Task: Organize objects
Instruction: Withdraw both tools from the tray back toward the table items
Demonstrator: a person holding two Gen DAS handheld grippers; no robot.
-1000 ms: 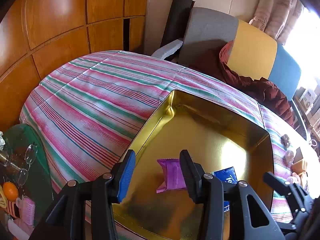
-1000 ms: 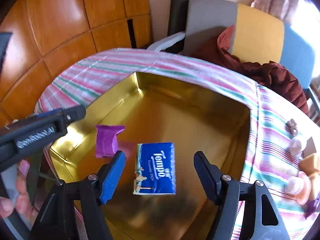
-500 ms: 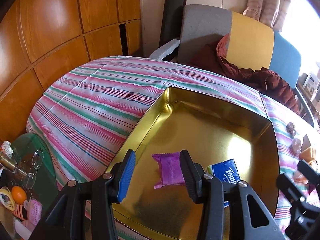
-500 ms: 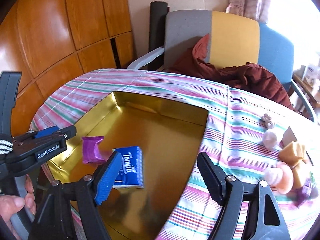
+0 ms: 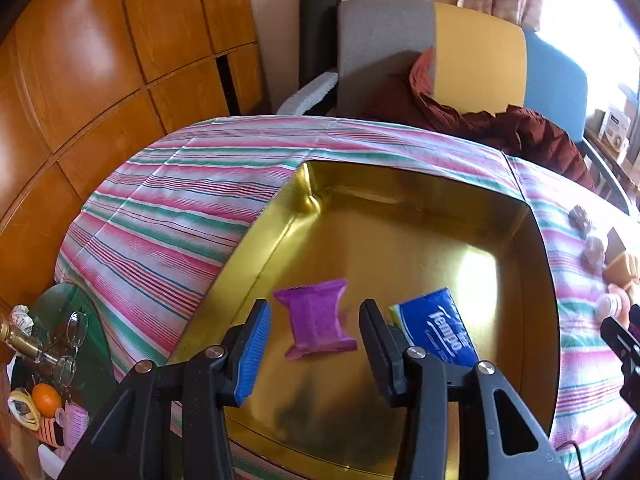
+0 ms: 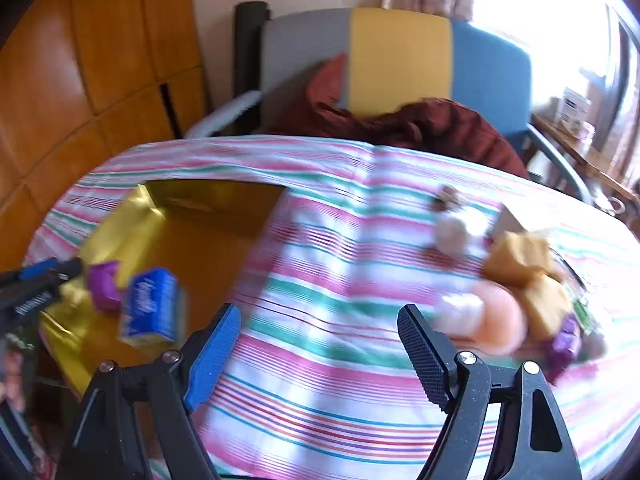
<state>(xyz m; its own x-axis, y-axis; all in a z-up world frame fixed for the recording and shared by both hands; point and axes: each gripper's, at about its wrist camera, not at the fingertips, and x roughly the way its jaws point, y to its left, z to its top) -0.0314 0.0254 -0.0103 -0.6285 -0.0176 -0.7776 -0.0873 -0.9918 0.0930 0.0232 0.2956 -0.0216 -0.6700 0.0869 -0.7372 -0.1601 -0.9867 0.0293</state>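
your left gripper (image 5: 315, 334) points down into the gold tray (image 5: 276, 236), tilted forward over its near edge, jaws wide and holding nothing. the purple packet (image 5: 316, 322) lies flat on the tray floor right between them, touching neither one. the blue tissue pack (image 5: 438, 326) lies just beside it to the right, partly hidden behind your right-side finger.

your right gripper (image 6: 320, 350) hangs over the striped cloth (image 6: 320, 288) on the counter, off to the right of the tray (image 6: 120, 220), jaws wide and empty. this view is blurred. the tissue pack (image 6: 150, 306) and the purple packet (image 6: 104, 286) sit in the tray at your left, well apart from these jaws. the tip of your left gripper shows at the far left edge of this view, just beside the packet.

to the right of your right jaws a heap of loose things rests on the cloth: a peach round item (image 6: 494, 318), two tan blocks (image 6: 520, 258), a small purple wrapper (image 6: 566, 342) and a pale ball (image 6: 452, 234). the peach item lies closest, just beyond the right finger; contact cannot be told through the blur.

behind the counter stands a chair (image 5: 436, 48) with a dark red cloth (image 5: 480, 120) draped over its seat. in the left view, glasses (image 5: 74, 334) and an orange (image 5: 46, 398) lie on a low green surface at the lower left.
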